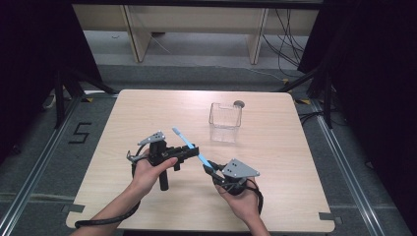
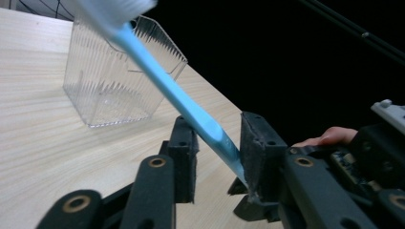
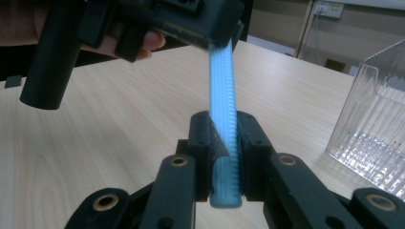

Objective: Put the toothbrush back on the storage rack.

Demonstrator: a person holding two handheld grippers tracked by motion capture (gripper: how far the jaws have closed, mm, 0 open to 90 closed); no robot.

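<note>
High view: a blue toothbrush [image 1: 189, 144] is held up above the desk [image 1: 147, 113], between the two grippers. Its handle end is pinched tight by the right gripper [image 1: 210, 167]. The fingers [image 3: 203, 143] there are pressed on both sides of the ribbed handle, so it cannot drop. The left gripper [image 1: 193, 151] is set around the middle of the toothbrush. Its fingers [image 2: 260, 143] are partly spread; one touches the handle and a gap is seen at the other, so the brush is not yet pinched there. A clear box [image 1: 225, 121] stands close by, likely the place for the brush. A painted "5" [image 1: 79, 132] can be read on the floor.
</note>
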